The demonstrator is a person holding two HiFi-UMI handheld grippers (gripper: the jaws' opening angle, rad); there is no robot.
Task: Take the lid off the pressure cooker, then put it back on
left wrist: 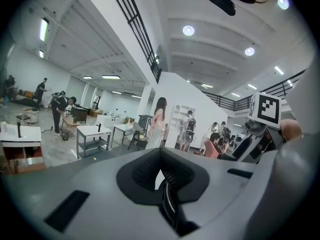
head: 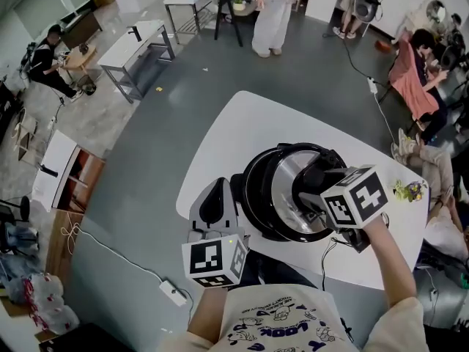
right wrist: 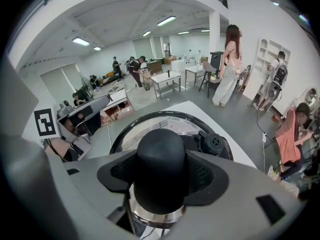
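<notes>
The pressure cooker (head: pixel 253 196) stands black and round on the white table (head: pixel 220 141). Its lid (head: pixel 282 193) is shiny steel with a black rim, and it lies over the pot; I cannot tell whether it is seated. My right gripper (head: pixel 314 191) points steeply down, shut on the lid's black knob (right wrist: pixel 161 164), which fills the space between the jaws. The lid's steel face (right wrist: pixel 150 126) and a black valve (right wrist: pixel 214 143) show beyond it. My left gripper (head: pixel 214 202) hangs beside the cooker's left side, shut (left wrist: pixel 161 176), with nothing seen held.
A small green-yellow object (head: pixel 408 190) lies near the table's right edge. A cable runs from the cooker off the near edge, and a power strip (head: pixel 174 292) lies on the floor. Steel tables (head: pixel 139 42) and several people stand farther off.
</notes>
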